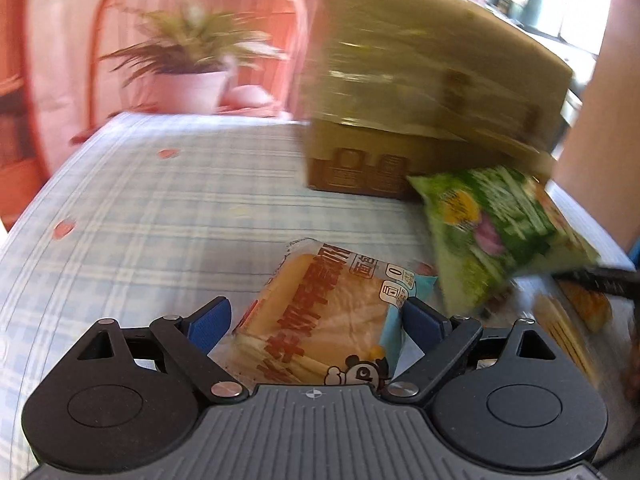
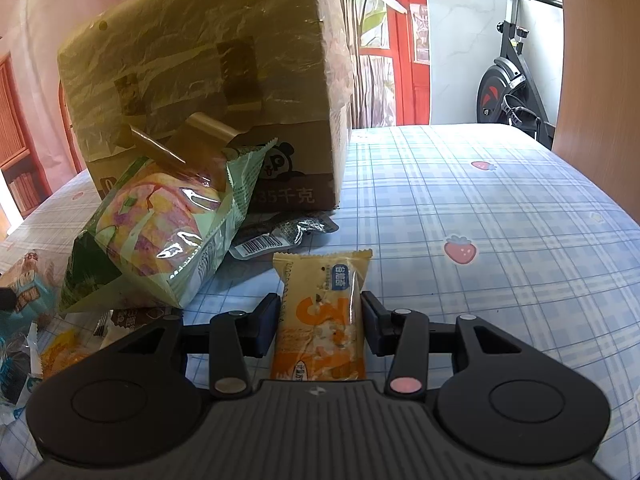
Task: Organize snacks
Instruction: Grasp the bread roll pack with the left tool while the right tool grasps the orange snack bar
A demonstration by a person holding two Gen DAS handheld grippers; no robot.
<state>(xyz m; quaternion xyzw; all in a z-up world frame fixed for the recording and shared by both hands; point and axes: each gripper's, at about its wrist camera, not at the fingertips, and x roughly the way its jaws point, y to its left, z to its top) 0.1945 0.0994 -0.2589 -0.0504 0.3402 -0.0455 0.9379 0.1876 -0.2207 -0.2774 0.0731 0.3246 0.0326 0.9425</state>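
R gripper (image 2: 320, 322) pinches the yellow bar (image 2: 320, 320) by its sides, ready to lift, w/ box (image 2: 200, 60) far left, while L gripper (image 1: 316, 320), spread, straddles the bread pack (image 1: 320, 312) w/o squeezing yet.

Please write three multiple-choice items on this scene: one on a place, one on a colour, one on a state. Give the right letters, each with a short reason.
1. Where does the green snack bag lie?
A. against the cardboard box
B. beside the potted plant
C. on a chair

2. What colour is the snack bar packet between the right gripper's fingers?
A. purple
B. orange and yellow
C. black

3. How does the left gripper stand?
A. shut with nothing inside
B. holding the box
C. open around a bread packet

Answers: 1 A, the bag leans on the box front; 2 B, its wrapper shows orange print on yellow; 3 C, gaps show beside the pads.
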